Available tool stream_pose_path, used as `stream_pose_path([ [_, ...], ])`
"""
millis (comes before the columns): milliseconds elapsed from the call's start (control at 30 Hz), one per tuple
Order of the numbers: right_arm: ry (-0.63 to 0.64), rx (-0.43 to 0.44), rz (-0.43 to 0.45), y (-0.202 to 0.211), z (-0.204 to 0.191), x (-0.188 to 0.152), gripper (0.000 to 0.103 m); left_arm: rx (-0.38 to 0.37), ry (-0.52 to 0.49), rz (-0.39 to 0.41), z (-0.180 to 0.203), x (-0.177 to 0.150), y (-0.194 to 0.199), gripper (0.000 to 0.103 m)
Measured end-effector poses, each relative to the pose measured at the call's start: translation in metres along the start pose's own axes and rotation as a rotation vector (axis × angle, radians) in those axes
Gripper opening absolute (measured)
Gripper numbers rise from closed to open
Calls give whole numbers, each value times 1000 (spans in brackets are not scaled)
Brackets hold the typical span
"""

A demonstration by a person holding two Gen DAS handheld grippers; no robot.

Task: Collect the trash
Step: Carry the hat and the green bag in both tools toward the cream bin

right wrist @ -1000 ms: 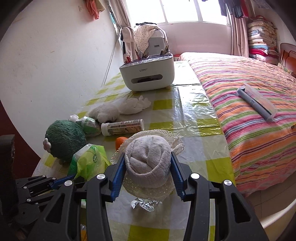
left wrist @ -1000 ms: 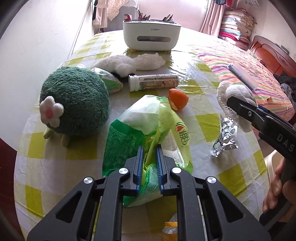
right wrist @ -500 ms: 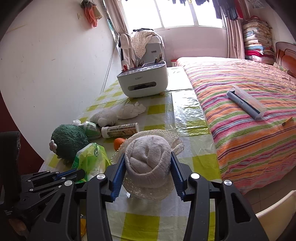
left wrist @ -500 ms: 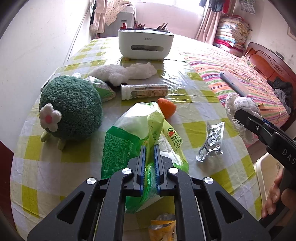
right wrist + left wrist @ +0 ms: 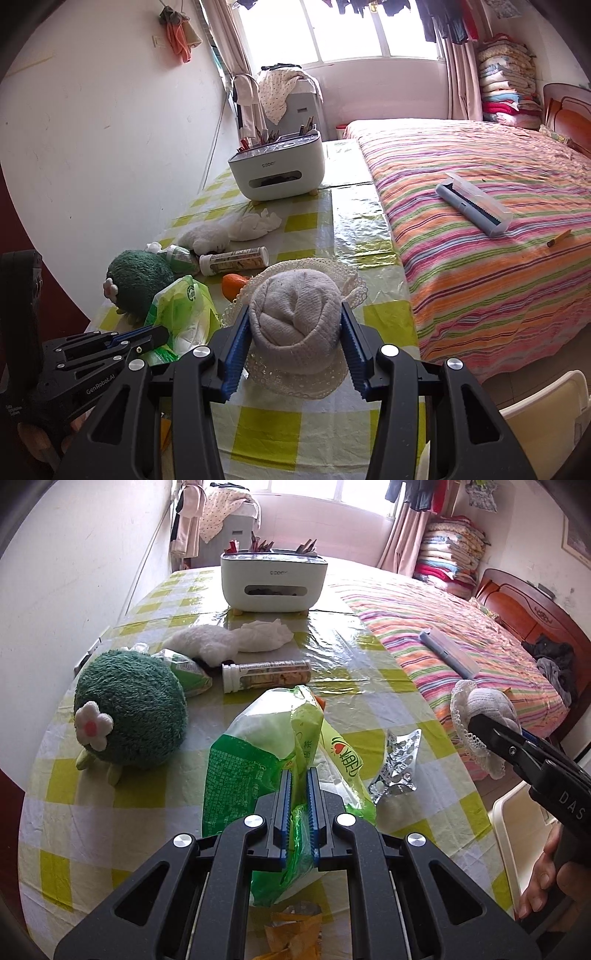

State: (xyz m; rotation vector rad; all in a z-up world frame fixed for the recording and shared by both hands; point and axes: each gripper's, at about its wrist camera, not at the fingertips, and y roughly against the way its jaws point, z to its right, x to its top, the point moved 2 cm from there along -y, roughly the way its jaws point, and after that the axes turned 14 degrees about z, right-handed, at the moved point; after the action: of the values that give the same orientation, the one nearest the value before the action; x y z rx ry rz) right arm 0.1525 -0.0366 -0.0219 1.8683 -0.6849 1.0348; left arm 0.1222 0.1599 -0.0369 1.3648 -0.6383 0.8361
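My left gripper (image 5: 298,775) is shut on a crumpled green plastic bag (image 5: 258,760), pinching its bunched top just above the checked table (image 5: 92,812). From the right wrist view the same bag (image 5: 181,306) hangs at the left gripper (image 5: 159,334). The right gripper (image 5: 294,314) is shut on a white knitted hat with a lace brim (image 5: 295,288), held above the table's near right edge; the hat (image 5: 484,701) also shows at the right of the left wrist view. A silver foil wrapper (image 5: 397,764), an orange wrapper (image 5: 291,934) and crumpled tissue (image 5: 264,637) lie on the table.
A green plush toy (image 5: 129,709), a small green packet (image 5: 188,672), a clear tube bottle (image 5: 266,672) and a white organiser box (image 5: 273,579) stand further back. An orange object (image 5: 232,284) lies behind the hat. A striped bed (image 5: 480,258) with a lint roller (image 5: 472,205) borders the right.
Both grippers have drawn back and risen a little. The green bag has come up with the left gripper and now hides the orange object there. The hat has moved back with the right gripper.
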Motion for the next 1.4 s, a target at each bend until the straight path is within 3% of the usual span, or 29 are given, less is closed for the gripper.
stream_pose_path([
  [1400, -47, -79, 46, 90, 41, -24, 45, -168, -148, 27, 106, -10, 37, 8],
])
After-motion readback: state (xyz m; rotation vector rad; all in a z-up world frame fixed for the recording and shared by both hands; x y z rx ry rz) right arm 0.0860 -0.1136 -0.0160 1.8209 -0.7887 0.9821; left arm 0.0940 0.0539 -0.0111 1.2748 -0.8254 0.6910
